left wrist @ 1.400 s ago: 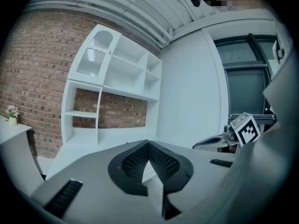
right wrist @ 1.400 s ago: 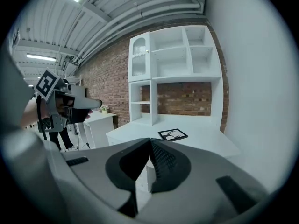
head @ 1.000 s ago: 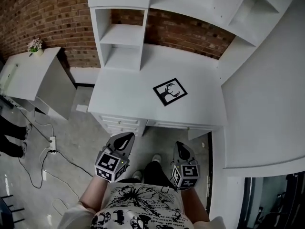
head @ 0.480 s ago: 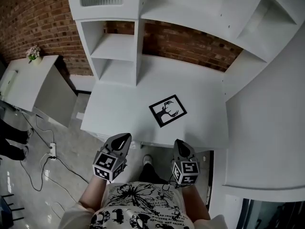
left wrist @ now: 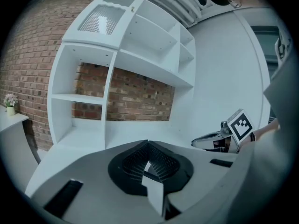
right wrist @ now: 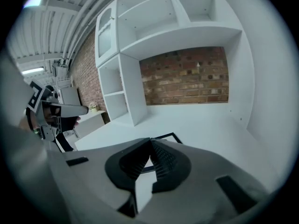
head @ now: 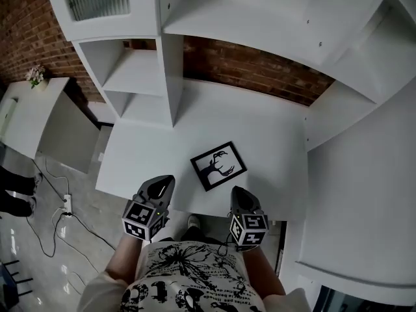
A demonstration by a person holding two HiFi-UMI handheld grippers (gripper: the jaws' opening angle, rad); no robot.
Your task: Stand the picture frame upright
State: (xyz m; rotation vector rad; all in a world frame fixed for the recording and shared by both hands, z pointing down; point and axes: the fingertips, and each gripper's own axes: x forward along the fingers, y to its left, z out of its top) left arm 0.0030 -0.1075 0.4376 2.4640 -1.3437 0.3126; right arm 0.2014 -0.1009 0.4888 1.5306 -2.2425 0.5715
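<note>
A black picture frame point(head: 218, 165) with a dark print on white lies flat near the front edge of the white desk point(head: 266, 135). My left gripper point(head: 164, 183) hovers at the desk's front edge, just left of the frame, jaws shut and empty. On the other side, my right gripper point(head: 238, 192) is over the front edge, right below the frame's near corner, also shut with nothing held. In the right gripper view a corner of the frame point(right wrist: 169, 136) shows just past the closed jaws. The left gripper view shows the desk top and the right gripper point(left wrist: 212, 141) beside it.
White shelving point(head: 140, 77) stands at the desk's back left, with a brick wall point(head: 253, 64) behind. A tall white panel point(head: 364, 174) flanks the right side. A low white cabinet point(head: 26, 112) with a small plant point(head: 34, 75) stands at the left; cables point(head: 58, 207) lie on the floor.
The view has closed in on the desk. Both grippers moved forward from over the floor to the desk's front edge, now on either side of the frame. Jaws stayed shut.
</note>
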